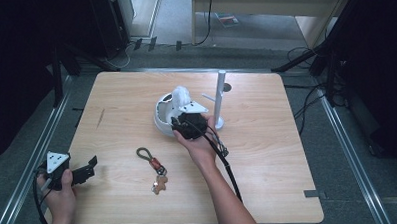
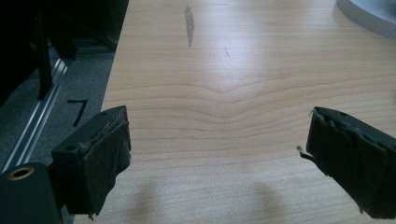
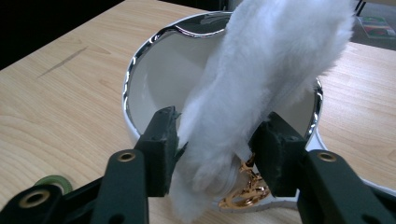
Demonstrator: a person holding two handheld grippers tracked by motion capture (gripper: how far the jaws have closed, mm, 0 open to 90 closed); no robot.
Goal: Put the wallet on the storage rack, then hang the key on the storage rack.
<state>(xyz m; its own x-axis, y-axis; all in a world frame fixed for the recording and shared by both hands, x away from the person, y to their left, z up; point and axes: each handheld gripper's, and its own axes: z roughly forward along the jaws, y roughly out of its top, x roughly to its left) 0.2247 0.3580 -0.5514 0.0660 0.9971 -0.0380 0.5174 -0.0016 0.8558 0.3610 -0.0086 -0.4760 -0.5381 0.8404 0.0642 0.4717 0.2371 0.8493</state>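
Looks like the drop-off step: right gripper (image 3: 215,154) over the white bowl (image 3: 154,79), jaws loosened around the fluffy white keychain (image 3: 261,70). Next, lift clear. Left gripper (image 2: 219,158) idles spread, well left of the bowl.

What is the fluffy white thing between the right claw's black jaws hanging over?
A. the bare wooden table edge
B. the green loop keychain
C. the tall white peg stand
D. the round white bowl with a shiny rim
D: in the right gripper view the fluffy white furry charm sits between the right claw jaws, right above the round white bowl with a shiny silver rim.
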